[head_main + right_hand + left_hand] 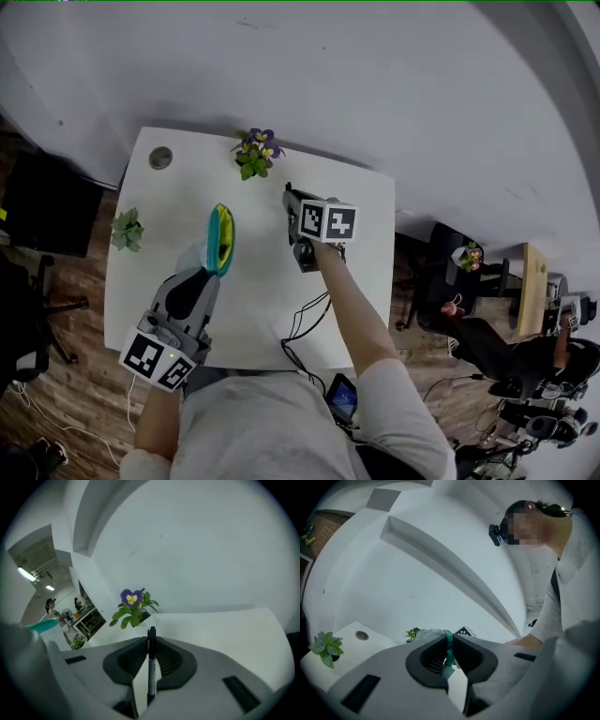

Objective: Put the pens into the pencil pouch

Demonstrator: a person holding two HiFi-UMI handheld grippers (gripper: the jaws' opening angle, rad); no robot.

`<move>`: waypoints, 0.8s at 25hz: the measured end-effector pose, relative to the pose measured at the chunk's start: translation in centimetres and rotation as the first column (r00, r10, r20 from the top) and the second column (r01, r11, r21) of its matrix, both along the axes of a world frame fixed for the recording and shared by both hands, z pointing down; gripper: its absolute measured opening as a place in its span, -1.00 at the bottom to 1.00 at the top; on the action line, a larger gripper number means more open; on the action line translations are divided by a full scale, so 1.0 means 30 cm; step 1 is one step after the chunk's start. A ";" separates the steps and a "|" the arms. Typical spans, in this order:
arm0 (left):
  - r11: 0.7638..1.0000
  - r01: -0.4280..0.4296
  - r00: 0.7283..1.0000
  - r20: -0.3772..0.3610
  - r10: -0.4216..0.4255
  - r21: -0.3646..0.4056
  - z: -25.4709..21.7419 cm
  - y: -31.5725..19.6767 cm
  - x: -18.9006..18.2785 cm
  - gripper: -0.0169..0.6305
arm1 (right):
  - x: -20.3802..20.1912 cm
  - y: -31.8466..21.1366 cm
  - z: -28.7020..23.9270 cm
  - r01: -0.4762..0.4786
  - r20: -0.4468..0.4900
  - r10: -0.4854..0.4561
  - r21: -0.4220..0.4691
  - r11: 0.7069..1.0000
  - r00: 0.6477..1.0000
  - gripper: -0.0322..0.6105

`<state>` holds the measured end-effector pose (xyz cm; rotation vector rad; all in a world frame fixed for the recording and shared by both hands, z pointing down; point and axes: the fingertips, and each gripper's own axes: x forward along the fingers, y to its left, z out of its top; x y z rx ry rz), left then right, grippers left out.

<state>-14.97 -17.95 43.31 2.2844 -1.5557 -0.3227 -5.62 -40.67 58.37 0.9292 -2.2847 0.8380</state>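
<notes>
We have bare white table between our two grippers and toward the near edge, where a black cable loops. A potted pansy sits at the far edge and a small green plant at the left edge. Our left gripper is clenched on the rim of the soft teal pouch, whose mouth gapes yellow-green. Our right gripper, beside the pouch and apart from it, grasps a slim black pen upright. The print on its barrel is too small to read.

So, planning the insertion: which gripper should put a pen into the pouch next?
Right: the right gripper clamps a black pen, while the left gripper pinches the pencil pouch by its edge.
</notes>
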 end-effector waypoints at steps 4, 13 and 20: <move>0.999 -0.049 0.999 0.003 0.049 0.014 -0.018 -0.007 0.041 -0.78 | 0.004 0.059 -0.131 -0.010 0.104 0.001 0.085 0.996 0.995 -0.67; 0.989 -0.146 0.989 0.035 0.145 0.034 -0.055 -0.008 0.100 -0.78 | 0.038 0.211 -0.387 -0.069 0.221 0.001 0.298 0.952 0.975 -0.68; 0.977 -0.208 0.974 0.107 0.202 0.055 -0.080 -0.005 0.139 -0.78 | 0.057 0.319 -0.550 -0.114 0.270 -0.008 0.434 0.894 0.963 -0.68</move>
